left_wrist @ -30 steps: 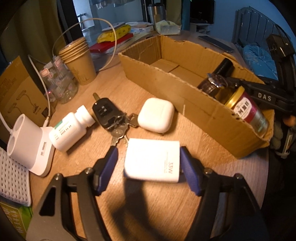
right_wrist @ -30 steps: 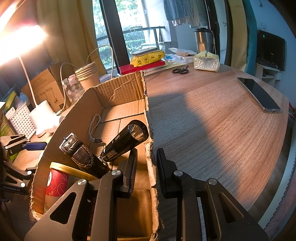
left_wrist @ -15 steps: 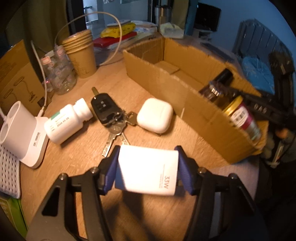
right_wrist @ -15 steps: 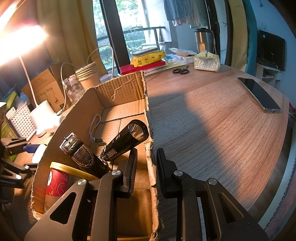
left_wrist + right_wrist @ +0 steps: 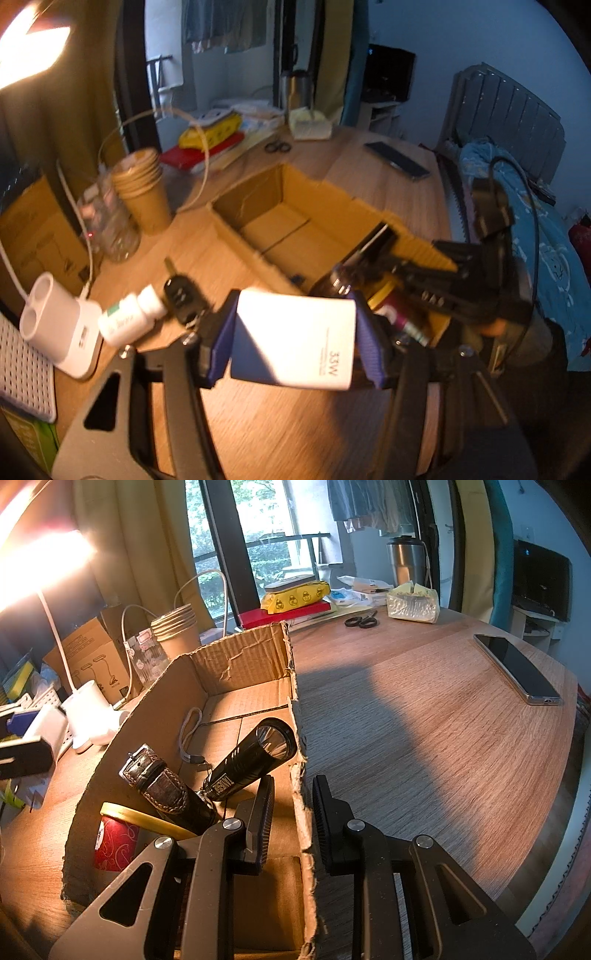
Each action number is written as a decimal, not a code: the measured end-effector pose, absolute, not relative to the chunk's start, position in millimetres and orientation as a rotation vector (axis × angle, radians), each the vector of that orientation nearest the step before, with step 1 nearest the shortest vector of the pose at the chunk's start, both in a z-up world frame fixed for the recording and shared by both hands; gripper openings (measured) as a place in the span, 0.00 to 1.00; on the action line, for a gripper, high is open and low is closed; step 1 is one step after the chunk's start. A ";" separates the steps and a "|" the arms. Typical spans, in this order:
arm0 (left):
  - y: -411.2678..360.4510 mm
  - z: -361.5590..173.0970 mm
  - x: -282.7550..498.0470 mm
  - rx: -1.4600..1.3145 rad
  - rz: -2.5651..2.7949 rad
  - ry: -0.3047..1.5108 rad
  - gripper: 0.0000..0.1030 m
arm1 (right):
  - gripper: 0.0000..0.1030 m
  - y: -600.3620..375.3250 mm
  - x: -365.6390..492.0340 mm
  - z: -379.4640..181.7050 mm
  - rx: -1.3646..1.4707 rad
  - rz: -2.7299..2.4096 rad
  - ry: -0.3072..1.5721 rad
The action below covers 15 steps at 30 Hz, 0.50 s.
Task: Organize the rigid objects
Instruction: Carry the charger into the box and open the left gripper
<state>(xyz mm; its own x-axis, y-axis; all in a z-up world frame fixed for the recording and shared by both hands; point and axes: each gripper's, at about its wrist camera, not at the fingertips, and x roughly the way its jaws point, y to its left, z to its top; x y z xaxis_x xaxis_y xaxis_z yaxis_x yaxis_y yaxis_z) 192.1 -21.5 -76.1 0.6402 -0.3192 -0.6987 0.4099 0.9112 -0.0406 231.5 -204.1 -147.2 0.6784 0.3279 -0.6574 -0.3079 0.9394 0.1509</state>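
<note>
My left gripper point(image 5: 295, 339) is shut on a white 33W charger point(image 5: 295, 339) and holds it above the table, near the cardboard box point(image 5: 258, 210). The box holds a black flashlight point(image 5: 255, 760), a watch with a leather strap point(image 5: 159, 779) and a red jar with a gold lid point(image 5: 114, 842). My right gripper point(image 5: 291, 819) is shut on the box's right wall point(image 5: 304, 812), one finger inside and one outside. A white pill bottle point(image 5: 129, 321) and a black car key point(image 5: 181, 295) lie on the table left of the box.
Stacked paper cups point(image 5: 142, 192), a glass jar point(image 5: 110, 225), a white holder point(image 5: 55, 325) and a perforated tray point(image 5: 22, 369) sit at the left. A phone point(image 5: 517, 668), scissors point(image 5: 360, 621), a red book point(image 5: 284, 614) and a tissue pack point(image 5: 413, 603) lie farther back.
My left gripper closed on the charger, lifted it off the table and carried it up toward the box. The right gripper and the box have not moved.
</note>
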 end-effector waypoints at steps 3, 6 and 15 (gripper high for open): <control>-33.8 -71.9 196.4 0.122 -0.424 0.740 0.57 | 0.22 -204.0 231.5 -147.2 0.028 0.356 0.744; -43.0 -72.3 204.5 0.116 -0.425 0.726 0.57 | 0.22 -204.1 231.5 -147.3 0.028 0.356 0.745; -58.1 -72.9 230.1 0.065 -0.422 0.685 0.57 | 0.22 -204.1 234.4 -146.4 0.031 0.359 0.743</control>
<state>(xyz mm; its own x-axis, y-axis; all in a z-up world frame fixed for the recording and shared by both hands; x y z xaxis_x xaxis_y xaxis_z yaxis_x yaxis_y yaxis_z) 230.1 -58.1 -72.9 0.6936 -0.3561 -0.6262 0.3985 0.9138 -0.0782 234.4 -204.1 -146.4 0.6789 0.3300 -0.6559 -0.3085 0.9388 0.1530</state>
